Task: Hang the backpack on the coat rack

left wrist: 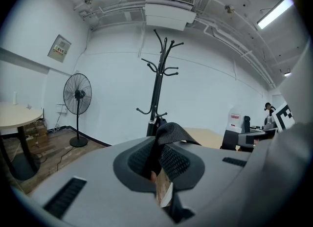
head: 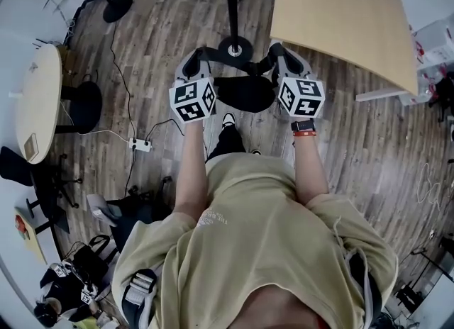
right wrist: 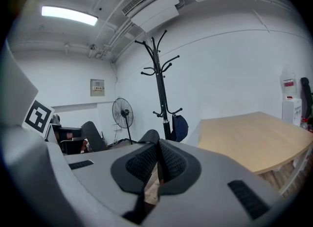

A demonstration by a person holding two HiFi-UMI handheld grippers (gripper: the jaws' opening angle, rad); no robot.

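Observation:
The black backpack (head: 245, 93) hangs between my two grippers, just above the floor in front of the person's feet. My left gripper (head: 199, 57) is shut on a black webbing strap (left wrist: 171, 132) of the bag. My right gripper (head: 274, 54) is also shut on a black strap (right wrist: 148, 137). The black coat rack (head: 233, 15) stands right ahead, its round base (head: 235, 50) between the two grippers' tips. Its hooked top (left wrist: 161, 59) rises above the left gripper, and it shows again as the coat rack (right wrist: 159, 72) in the right gripper view. A dark blue bag (right wrist: 179, 127) hangs on a low hook.
A large wooden table (head: 347, 19) stands close on the right of the rack. A pedestal fan (left wrist: 77, 99) stands left by the wall, its base (head: 117, 7) on the floor. A round table (head: 37, 101), a power strip (head: 140, 145) with cables, and bags (head: 85, 264) lie to the left.

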